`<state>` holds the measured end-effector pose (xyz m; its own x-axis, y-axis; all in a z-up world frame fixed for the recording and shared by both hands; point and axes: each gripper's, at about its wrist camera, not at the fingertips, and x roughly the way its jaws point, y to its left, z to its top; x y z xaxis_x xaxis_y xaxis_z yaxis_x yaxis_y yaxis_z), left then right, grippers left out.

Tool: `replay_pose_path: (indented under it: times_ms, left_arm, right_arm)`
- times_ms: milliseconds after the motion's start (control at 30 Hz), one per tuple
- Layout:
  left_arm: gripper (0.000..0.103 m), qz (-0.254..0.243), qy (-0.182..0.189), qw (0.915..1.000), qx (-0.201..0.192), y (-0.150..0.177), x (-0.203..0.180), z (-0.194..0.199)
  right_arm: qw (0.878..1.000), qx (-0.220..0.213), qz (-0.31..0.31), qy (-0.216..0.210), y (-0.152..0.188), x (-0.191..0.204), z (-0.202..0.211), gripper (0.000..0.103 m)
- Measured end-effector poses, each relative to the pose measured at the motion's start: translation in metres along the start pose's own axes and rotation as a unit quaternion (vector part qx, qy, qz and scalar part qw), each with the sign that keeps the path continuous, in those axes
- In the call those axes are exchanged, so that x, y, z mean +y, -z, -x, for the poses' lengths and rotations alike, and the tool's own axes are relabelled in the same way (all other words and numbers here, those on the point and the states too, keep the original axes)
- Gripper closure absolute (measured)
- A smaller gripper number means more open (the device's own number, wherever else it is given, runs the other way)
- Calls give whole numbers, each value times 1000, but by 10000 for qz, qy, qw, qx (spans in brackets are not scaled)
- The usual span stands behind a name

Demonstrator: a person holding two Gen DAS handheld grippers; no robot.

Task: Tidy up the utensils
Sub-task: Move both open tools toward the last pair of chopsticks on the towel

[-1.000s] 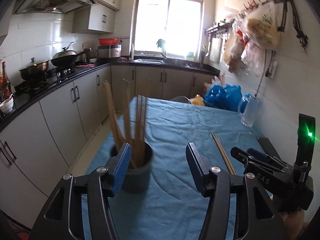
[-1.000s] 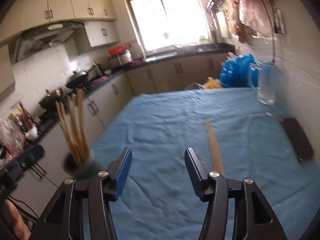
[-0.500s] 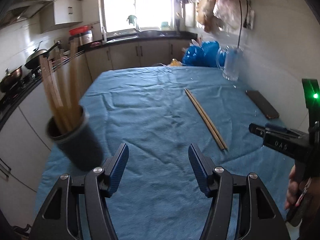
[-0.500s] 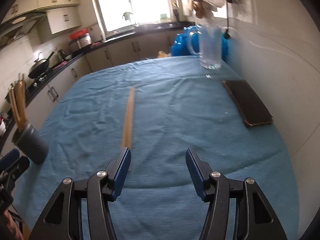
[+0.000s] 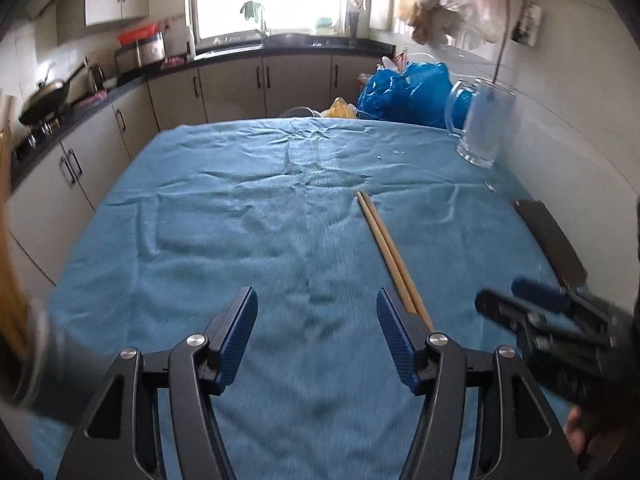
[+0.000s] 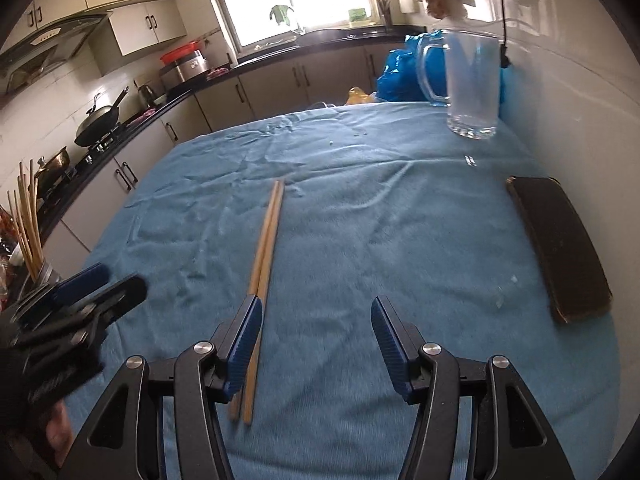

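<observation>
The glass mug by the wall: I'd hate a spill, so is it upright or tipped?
Upright: the glass mug stands on its base on the blue cloth, rim uppermost.

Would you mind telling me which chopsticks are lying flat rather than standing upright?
The loose pair of chopsticks lying side by side on the blue tablecloth, between both grippers. The other chopsticks stand upright, bundled in the dark holder at the table's left edge.

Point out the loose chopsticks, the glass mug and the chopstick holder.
chopsticks (image 6: pixel 267 240), right wrist view, middle of the pair's shafts
glass mug (image 6: pixel 474 80), right wrist view, middle of the glass wall
chopstick holder (image 6: pixel 48 274), right wrist view, visible rim at far left
</observation>
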<state>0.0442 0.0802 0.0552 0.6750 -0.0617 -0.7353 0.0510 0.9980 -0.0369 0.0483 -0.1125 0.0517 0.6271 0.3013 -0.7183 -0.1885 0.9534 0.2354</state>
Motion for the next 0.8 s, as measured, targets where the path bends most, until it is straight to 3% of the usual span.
replay_pose_path:
  times_ms: [167,400,533,667,800]
  left_arm:
    - [42,140,307,9991,263,-16,-4,-34]
    - [44,-433,437,9967,523,-19,-36,-68]
    - [50,-537,473,9955,615,-16,-44,-79]
    - [65,-641,612,9935,718,-15,-51,-81]
    - [65,-585,749,9933,655,-12,-47,-80]
  right_arm:
    - [9998,-96,-79,-135,-2,-4,-8,42]
    - [9987,-293,-373,-163,2,-21,-9,42]
    - [9977,-427,-478,-235,0,-28,-4,42]
    - [9972,-454,-517,-286,3,-29,-4,42]
    - [9964,-460,-607,-363,6,-35,-6,42]
